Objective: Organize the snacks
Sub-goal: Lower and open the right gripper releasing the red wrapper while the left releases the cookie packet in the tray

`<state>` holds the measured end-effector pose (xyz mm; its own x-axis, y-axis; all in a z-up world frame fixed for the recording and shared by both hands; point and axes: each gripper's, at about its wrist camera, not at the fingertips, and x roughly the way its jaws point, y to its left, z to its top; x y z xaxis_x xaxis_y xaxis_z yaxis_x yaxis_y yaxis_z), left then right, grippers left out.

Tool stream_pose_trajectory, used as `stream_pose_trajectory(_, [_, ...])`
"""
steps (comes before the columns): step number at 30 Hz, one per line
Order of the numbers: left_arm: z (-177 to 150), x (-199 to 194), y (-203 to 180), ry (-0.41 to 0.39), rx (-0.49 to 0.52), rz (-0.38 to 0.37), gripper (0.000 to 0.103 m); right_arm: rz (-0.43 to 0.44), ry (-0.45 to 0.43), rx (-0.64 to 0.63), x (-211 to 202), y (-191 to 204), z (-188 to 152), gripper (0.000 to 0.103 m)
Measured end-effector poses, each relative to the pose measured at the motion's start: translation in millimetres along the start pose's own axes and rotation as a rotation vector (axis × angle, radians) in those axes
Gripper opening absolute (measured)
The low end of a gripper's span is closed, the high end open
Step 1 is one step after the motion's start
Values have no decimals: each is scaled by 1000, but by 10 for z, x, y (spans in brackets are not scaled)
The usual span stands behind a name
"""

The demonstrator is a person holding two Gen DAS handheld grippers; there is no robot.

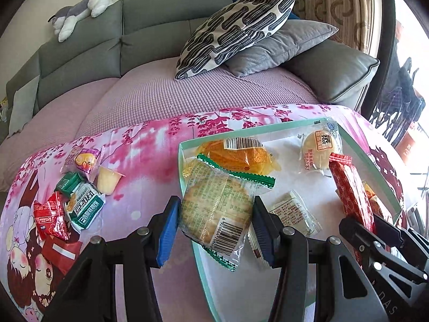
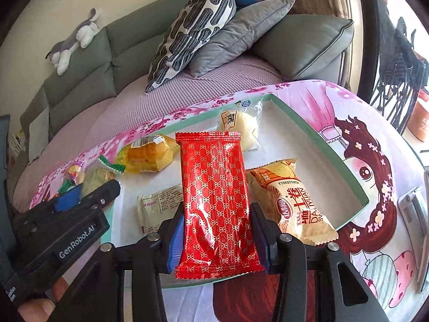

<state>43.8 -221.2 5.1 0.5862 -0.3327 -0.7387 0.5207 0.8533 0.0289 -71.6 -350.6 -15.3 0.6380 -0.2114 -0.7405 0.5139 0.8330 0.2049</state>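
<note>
You're mid-delivery, both grippers over the teal tray [image 1: 354,145]: your left gripper [image 1: 214,230] is clamped on the clear cracker packet [image 1: 214,204] near its left edge, your right gripper [image 2: 217,238] on the red packet [image 2: 214,201], so next lower and open each to release

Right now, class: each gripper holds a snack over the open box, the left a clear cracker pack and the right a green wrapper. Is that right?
One detail is wrong. The right gripper holds a red wrapper, not green, as the right wrist view shows. The left gripper does hold the clear cracker pack over the box.
</note>
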Motion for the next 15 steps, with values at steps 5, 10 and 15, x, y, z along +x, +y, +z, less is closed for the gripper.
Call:
stream_pose_trajectory(5, [7,160,-46,12,1,-15,55,-16,2,-5,83,-22,18,48])
stream_pose_trajectory(10, [-14,282,-52,30,-3,-25,55,-32,15,1,176,-34,28,48])
stream_pose_trajectory(15, [-19,377,-11,54,-24,-34,56,-41,24,-5,240,-24,43,48])
